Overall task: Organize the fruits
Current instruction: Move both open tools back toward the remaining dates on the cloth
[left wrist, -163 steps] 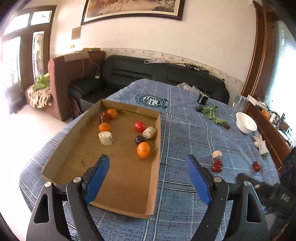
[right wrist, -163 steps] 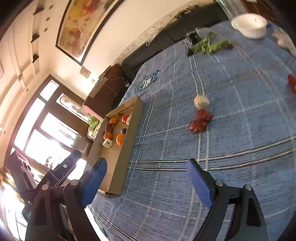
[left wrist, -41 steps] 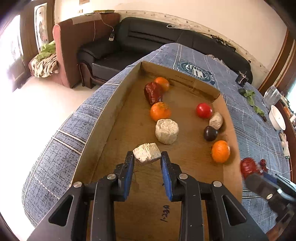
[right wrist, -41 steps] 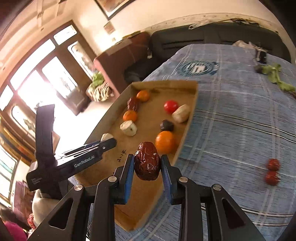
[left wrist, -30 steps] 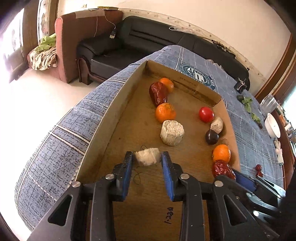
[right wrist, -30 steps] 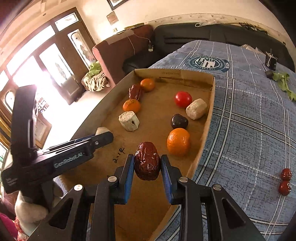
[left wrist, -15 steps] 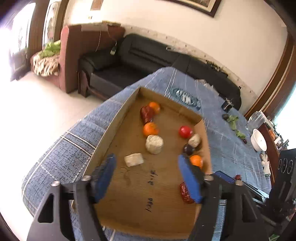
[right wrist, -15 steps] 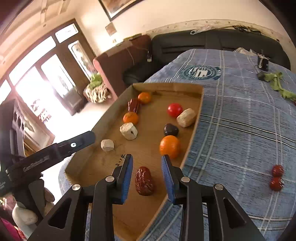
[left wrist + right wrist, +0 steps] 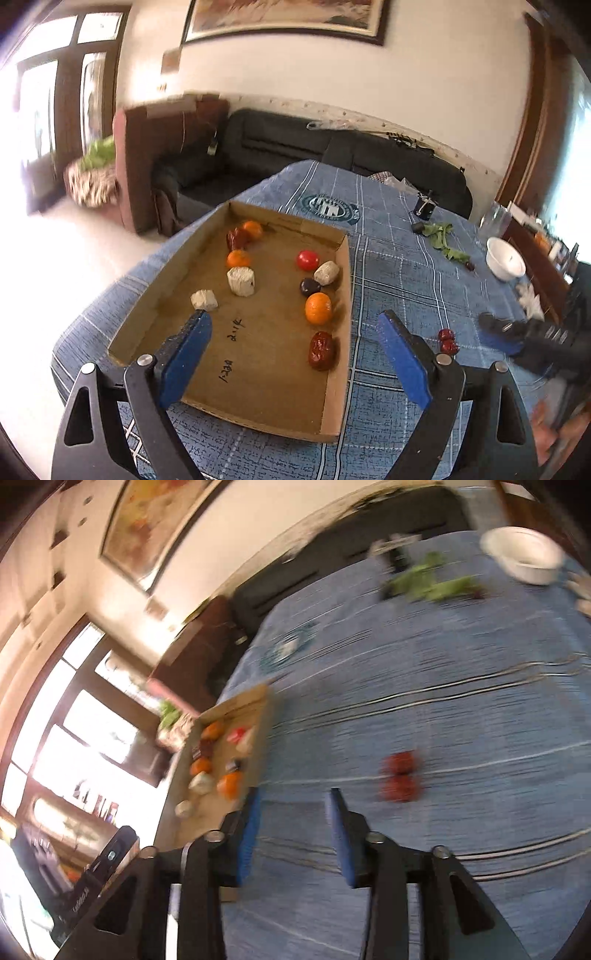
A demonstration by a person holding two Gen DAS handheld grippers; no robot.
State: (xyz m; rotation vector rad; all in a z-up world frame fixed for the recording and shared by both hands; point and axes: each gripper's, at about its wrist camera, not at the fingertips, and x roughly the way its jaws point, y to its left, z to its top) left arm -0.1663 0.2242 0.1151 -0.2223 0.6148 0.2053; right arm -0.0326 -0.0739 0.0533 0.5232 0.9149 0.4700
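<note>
A wrinkled red date [image 9: 322, 350] is lying inside the cardboard tray [image 9: 338, 387], near its right wall, just below an orange [image 9: 318, 308]. Two more red dates [image 9: 447, 340] are lying on the blue tablecloth [image 9: 399, 266], beside the tray. The left gripper [image 9: 293, 360] is being held wide apart and empty; the right gripper [image 9: 293, 834] is likewise being held parted, gripping nothing.

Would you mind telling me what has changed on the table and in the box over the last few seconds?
Both grippers have let go. The left gripper set the pale cut chunk in the cardboard box; the right gripper dropped a red date at the box's near right side. Both backed off, open. The two small red fruits on the blue cloth and the white bowl stayed put.
</note>
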